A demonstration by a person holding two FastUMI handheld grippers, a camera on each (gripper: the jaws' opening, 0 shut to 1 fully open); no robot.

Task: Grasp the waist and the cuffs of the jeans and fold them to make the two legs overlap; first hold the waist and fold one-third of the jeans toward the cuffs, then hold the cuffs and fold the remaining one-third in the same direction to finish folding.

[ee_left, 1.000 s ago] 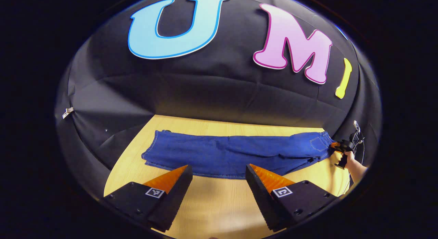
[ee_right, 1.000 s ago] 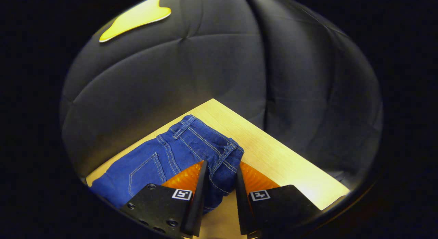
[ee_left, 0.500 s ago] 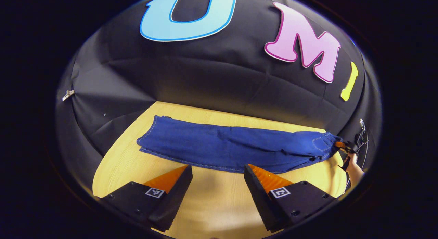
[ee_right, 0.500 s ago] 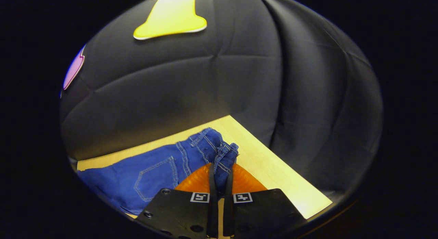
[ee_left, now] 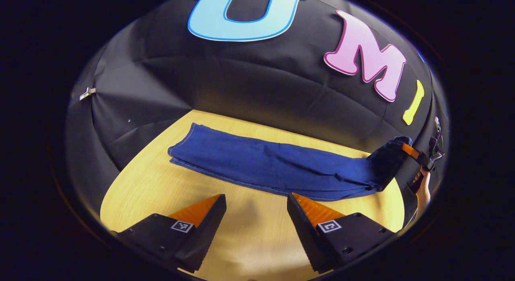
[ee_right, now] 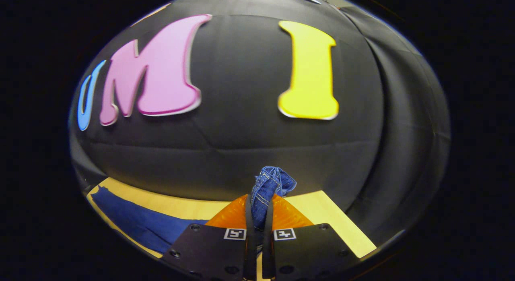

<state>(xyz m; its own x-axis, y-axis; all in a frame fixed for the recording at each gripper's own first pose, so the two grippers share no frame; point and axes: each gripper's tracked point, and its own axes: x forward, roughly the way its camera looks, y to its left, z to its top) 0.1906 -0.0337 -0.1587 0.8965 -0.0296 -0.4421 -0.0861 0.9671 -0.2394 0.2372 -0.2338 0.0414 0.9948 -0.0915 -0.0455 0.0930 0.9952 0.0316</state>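
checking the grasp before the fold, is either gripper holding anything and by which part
The right gripper is shut on the jeans, pinching the waist end. The left gripper is open, holding nothing.

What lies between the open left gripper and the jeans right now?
Bare wooden table, seen in the left gripper view: the left gripper hovers open just short of the jeans near edge.

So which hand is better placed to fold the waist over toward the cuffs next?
The right. Its claw is shut on the waist and holds it lifted off the table. The left claw is open, over bare table in front of the jeans, holding nothing.
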